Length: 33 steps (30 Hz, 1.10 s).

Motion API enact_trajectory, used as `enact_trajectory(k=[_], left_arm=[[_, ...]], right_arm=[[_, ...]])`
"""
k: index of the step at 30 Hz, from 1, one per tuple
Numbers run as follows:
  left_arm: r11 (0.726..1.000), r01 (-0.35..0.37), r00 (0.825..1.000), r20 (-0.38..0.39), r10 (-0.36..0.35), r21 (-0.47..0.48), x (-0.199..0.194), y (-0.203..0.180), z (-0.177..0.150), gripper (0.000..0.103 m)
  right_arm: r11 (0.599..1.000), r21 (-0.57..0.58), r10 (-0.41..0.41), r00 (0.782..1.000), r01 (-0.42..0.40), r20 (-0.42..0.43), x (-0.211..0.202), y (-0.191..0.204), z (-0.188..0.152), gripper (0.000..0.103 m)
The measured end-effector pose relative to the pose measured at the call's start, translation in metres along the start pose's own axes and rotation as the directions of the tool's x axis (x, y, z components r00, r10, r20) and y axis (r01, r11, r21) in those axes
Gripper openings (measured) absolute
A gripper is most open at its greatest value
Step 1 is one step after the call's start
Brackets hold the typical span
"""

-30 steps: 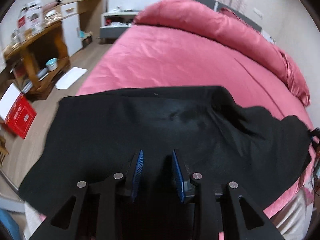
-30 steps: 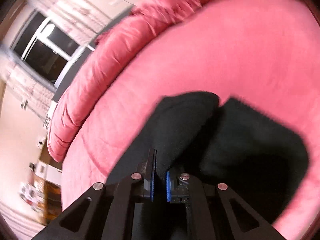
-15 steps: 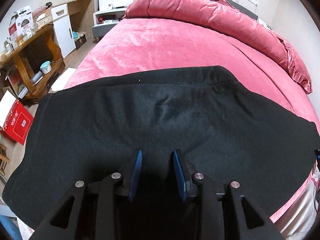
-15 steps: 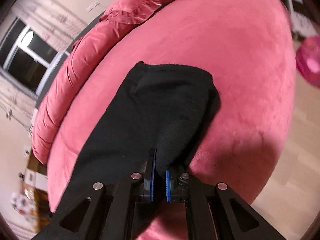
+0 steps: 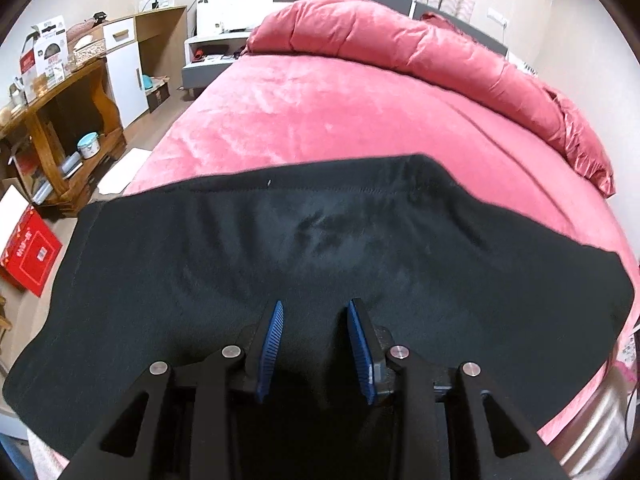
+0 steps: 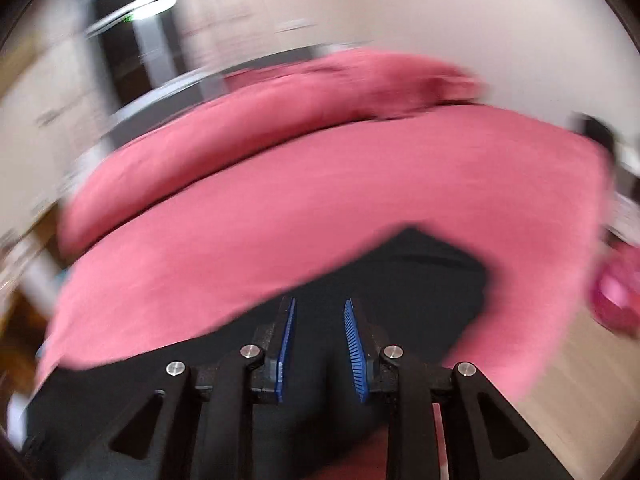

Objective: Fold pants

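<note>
On the near end of the pink bed, the black pants lie spread flat across its width. The left gripper hangs over their near part, jaws apart and empty. The right gripper, over the pants' right end, has just been opening, its jaws apart with nothing pinched; released mid-swing, that end could slump off the bed's edge and spoil the fold

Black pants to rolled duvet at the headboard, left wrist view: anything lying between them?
No. In the left wrist view only bare pink bed cover runs from the black pants to the rolled duvet.
</note>
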State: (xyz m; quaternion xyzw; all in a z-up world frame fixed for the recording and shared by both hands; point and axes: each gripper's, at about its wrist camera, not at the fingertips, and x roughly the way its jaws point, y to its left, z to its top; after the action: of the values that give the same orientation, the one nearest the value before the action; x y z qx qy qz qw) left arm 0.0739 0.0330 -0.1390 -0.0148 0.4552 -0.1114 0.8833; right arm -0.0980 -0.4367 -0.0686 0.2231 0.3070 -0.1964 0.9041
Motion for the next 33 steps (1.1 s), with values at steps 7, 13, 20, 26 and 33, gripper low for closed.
enact_trajectory(k=[7, 13, 20, 26, 33], left_arm=[[0.999, -0.028, 1.0, -0.006, 0.028, -0.026, 0.011, 0.012, 0.015, 0.034], [0.998, -0.025, 1.0, -0.002, 0.025, -0.059, 0.008, 0.023, 0.015, 0.034], [0.999, 0.028, 0.999, -0.019, -0.028, -0.03, 0.02, 0.016, 0.025, 0.041], [1.0, -0.002, 1.0, -0.025, 0.001, -0.005, 0.039, 0.016, 0.038, 0.042], [0.997, -0.073, 0.994, -0.083, 0.074, 0.009, 0.051, 0.011, 0.048, 0.042]], right_arm=[[0.862, -0.159, 0.407, 0.845, -0.48, -0.347, 0.079, 0.175, -0.044, 0.04], [0.737, -0.218, 0.469, 0.716, -0.64, -0.518, 0.133, 0.286, -0.067, 0.041], [0.73, -0.129, 0.445, 0.609, -0.671, -0.656, 0.188, 0.329, -0.095, 0.045], [0.755, -0.156, 0.407, 0.642, -0.637, -0.65, 0.215, 0.354, -0.102, 0.008], [0.755, -0.124, 0.454, 0.649, -0.644, -0.61, 0.221, 0.346, -0.105, 0.006]])
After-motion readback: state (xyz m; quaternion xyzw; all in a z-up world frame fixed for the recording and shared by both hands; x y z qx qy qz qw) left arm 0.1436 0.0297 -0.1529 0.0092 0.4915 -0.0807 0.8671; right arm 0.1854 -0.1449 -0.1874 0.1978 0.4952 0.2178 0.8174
